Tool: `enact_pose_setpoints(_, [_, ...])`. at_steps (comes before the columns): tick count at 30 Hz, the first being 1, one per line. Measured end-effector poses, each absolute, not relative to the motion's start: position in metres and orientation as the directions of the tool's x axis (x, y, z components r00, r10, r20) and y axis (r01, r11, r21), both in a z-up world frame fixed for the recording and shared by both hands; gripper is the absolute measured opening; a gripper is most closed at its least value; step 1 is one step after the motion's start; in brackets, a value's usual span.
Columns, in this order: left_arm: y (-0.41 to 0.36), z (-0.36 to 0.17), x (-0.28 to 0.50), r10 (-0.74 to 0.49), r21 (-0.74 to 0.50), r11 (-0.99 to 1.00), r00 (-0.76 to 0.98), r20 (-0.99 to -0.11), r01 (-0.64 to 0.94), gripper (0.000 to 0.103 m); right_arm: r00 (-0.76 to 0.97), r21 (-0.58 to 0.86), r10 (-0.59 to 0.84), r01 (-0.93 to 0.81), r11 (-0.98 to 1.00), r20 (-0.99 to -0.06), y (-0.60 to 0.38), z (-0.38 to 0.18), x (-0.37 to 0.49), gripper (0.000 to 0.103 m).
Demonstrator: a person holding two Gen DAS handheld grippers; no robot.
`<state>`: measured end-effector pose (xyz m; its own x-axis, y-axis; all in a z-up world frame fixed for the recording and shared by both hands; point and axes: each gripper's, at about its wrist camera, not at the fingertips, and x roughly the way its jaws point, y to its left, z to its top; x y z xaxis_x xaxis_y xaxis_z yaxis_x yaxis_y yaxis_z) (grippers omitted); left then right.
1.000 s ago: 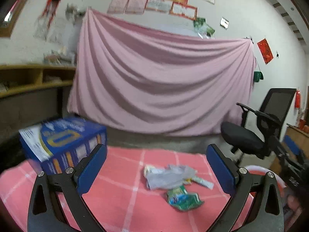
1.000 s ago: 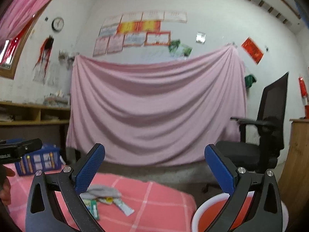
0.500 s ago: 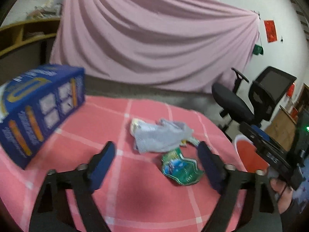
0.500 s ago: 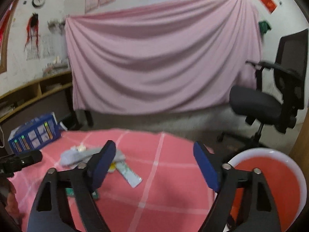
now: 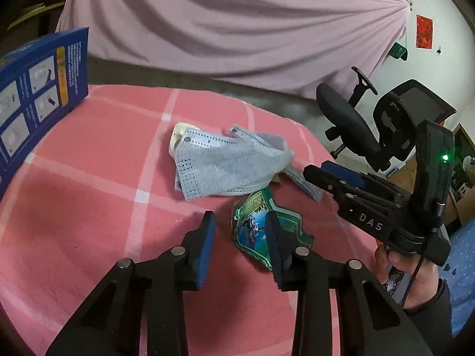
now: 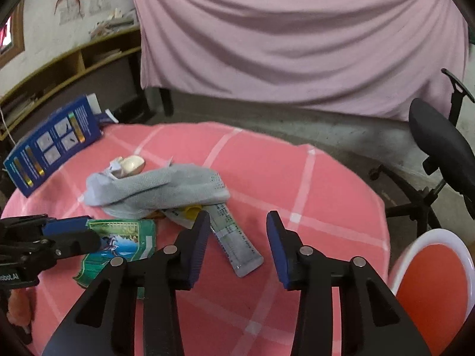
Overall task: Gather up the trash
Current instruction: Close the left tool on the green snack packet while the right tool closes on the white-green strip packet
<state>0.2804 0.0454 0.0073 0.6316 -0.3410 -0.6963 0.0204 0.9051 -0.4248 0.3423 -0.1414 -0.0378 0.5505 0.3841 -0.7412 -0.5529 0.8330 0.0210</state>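
round table in a pink checked cloth (image 6: 297,178) | trash heaped centre: soft grey mesh rag (image 5: 225,166), light, grab a fold | crinkly green foil wrapper (image 5: 255,228) near side, slippery, pinch an edge | left gripper (image 5: 239,231) closing, nothing pinched yet | right gripper (image 6: 237,234) closing over the grey sachet (image 6: 237,246)

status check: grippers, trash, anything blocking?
Left gripper and right gripper both closing, nothing gripped. Green wrapper at left's fingertips; grey sachet before right. Grey mesh bag overlaps sachet's far end.
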Motion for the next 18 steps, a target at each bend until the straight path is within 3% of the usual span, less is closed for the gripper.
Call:
enact_pose_setpoints(9, [0.051,0.007,0.281,-0.353,-0.455,0.891,0.633,-0.689,0.001,0.004,0.483,0.036,0.374,-0.574,0.818,-0.792,-0.135,-0.048,0.347,0.026])
enact_pose_setpoints(18, [0.056,0.008,0.273,-0.366,-0.461,0.887,0.644,-0.671,0.024,0.001,0.461,0.055,0.398,-0.596,0.801,-0.793,-0.142,-0.046,0.336,0.017])
